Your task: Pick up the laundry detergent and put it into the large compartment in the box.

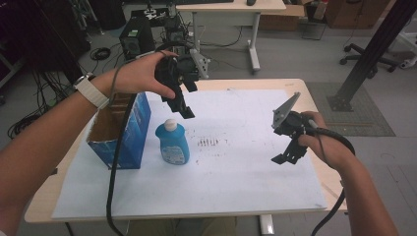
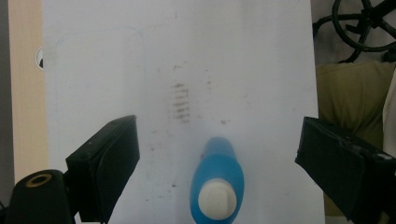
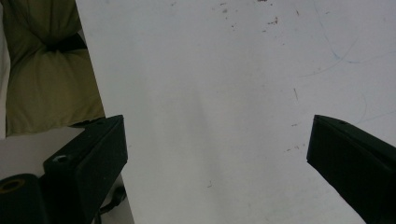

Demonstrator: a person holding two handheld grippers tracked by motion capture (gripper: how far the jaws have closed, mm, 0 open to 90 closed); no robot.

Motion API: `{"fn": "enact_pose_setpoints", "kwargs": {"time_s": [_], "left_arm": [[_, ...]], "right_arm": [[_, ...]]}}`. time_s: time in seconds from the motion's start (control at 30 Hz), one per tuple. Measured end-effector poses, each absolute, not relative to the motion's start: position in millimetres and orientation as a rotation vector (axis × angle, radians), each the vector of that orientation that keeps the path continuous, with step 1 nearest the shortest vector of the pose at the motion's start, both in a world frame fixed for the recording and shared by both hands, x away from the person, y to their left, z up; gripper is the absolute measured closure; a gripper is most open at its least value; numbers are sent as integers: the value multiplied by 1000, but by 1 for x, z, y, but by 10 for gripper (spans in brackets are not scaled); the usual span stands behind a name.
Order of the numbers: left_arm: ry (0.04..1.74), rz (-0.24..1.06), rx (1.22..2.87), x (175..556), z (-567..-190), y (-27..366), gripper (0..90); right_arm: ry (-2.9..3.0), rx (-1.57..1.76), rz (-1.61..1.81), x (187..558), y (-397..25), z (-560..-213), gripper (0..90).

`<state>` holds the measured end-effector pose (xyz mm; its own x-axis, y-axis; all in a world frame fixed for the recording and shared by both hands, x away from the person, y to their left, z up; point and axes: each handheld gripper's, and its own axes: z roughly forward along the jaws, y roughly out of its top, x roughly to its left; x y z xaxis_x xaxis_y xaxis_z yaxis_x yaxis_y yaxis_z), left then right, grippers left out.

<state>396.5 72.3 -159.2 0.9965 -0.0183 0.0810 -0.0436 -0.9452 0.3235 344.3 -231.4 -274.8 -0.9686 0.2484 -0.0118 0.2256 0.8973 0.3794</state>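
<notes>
From the high view, the left gripper (image 1: 183,105) hangs in the air above a blue bottle (image 1: 173,142) with a white cap, which stands upright on the white sheet (image 1: 246,172) covering the table (image 1: 42,204). Just to the bottle's left stands an open blue cardboard box (image 1: 129,132), its top flaps spread, near enough that it looks a likely place for the bottle to go. The gripper points steeply downward, which suits a grasp from above. The right gripper (image 1: 287,152) is held well apart, low over the sheet's right side, apparently kept out of the way.

In the left gripper view, the bottle (image 2: 217,184) sits low between the two black jaws, seen almost straight down onto its cap. The jaws stand wide apart with nothing between their pads, and the bottle lies a little nearer the left one, so I judge a small sideways correction is needed before descending. Faint dark smudges (image 2: 181,100) mark the sheet beyond.

In the right gripper view, the jaws are likewise spread wide, over bare white sheet (image 3: 224,93), holding nothing.
</notes>
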Motion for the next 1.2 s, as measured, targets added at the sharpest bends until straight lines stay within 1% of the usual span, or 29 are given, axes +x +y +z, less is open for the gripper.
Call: {"fn": "enact_pose_setpoints", "kwargs": {"time_s": [0.13, 0.27, 0.63, 1.2], "left_arm": [[-56, 103, 2790, 395, -157, 74, 99], [-58, 106, 2787, 393, -155, 75, 88], [-34, 114, 2791, 397, -152, 83, 87], [-96, 132, 2830, 400, -160, 92, 85]], "right_arm": [[2998, 376, 589, 343, -231, -273, 53], [2995, 378, 591, 343, -231, -272, 53], [2997, 373, 584, 346, -229, -270, 53], [2998, 390, 581, 344, -230, -272, 53]]}}
